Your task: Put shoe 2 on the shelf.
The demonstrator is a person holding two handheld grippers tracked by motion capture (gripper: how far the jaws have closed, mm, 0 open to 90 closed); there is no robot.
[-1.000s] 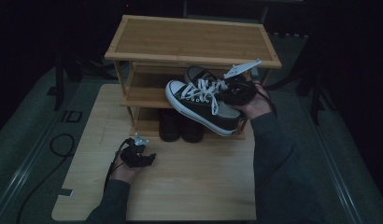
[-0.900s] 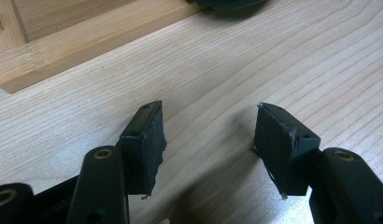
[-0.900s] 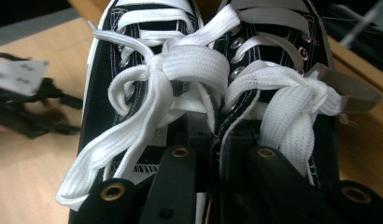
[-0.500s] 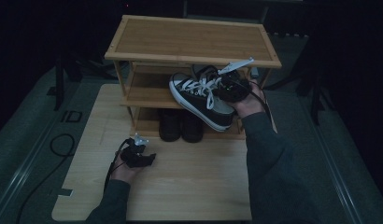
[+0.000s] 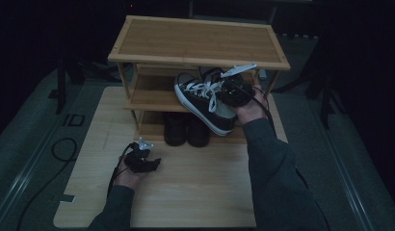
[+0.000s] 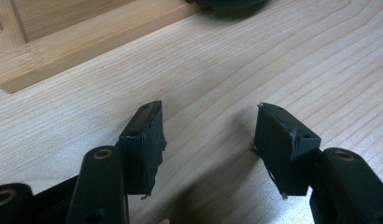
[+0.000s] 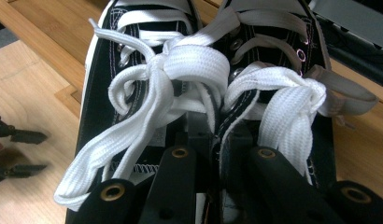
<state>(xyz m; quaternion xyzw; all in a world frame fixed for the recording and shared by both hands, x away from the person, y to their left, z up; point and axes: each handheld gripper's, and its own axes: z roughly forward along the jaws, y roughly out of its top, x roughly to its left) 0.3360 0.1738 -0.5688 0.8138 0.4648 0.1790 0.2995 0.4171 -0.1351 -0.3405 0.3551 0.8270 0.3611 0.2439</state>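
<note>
A pair of black sneakers with white laces and toe caps (image 5: 201, 102) hangs in the air in front of the middle shelf of a bamboo shoe rack (image 5: 200, 41). My right gripper (image 5: 231, 94) is shut on them. In the right gripper view the jaws (image 7: 215, 144) pinch the inner collars of the left sneaker (image 7: 133, 93) and the right sneaker (image 7: 283, 70) together. My left gripper (image 5: 150, 162) rests low on the wooden board, open, with bare wood between its jaws (image 6: 208, 130).
Two dark shoes (image 5: 186, 130) stand on the rack's bottom shelf; one toe (image 6: 231, 4) shows beyond the rack's base bar (image 6: 87, 46). The rack stands on a pale wooden board (image 5: 195, 197). A cable (image 5: 63, 147) loops on the grey floor at left.
My right gripper has carried the sneakers up and away, closer to the rack's middle shelf. The left gripper has stayed where it was.
</note>
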